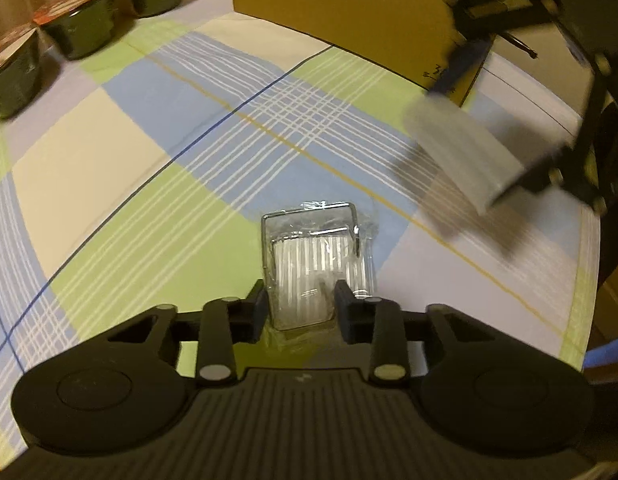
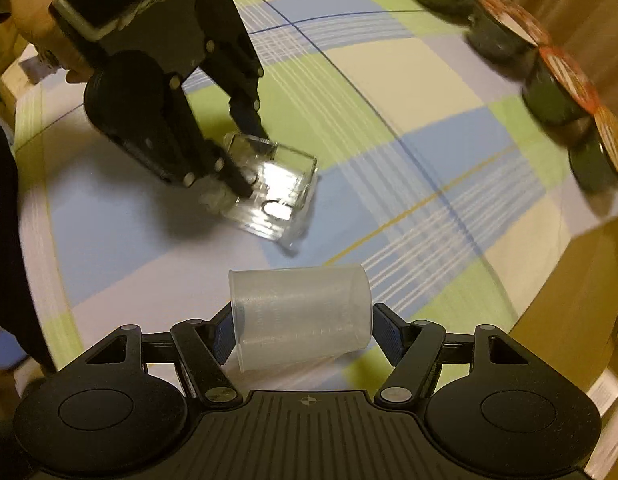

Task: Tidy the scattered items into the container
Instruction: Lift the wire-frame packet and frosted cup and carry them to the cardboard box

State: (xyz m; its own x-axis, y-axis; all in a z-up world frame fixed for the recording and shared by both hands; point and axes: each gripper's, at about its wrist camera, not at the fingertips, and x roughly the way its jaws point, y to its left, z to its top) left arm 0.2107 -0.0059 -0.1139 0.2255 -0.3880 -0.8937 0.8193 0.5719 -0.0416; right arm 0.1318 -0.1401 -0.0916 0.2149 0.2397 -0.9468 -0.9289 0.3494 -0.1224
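Observation:
My left gripper (image 1: 301, 308) is shut on a clear plastic box (image 1: 313, 256) with white sticks inside, held low over the checked tablecloth (image 1: 109, 168). In the right wrist view the same box (image 2: 277, 196) hangs tilted in the left gripper (image 2: 251, 152), just above the cloth. A translucent plastic cup (image 2: 301, 316) lies on its side between the fingers of my right gripper (image 2: 305, 336), which is shut on it. From the left wrist view the cup (image 1: 461, 152) shows blurred at the right in the right gripper (image 1: 497, 128). The cardboard box (image 1: 341, 4) stands at the back.
Several dark bowls (image 1: 85, 28) with red printed lids line the far left edge of the table; they also appear as bowls (image 2: 549, 92) at the upper right. The cardboard box (image 2: 581, 292) rises close on the right. A hand (image 2: 41, 28) holds the left gripper.

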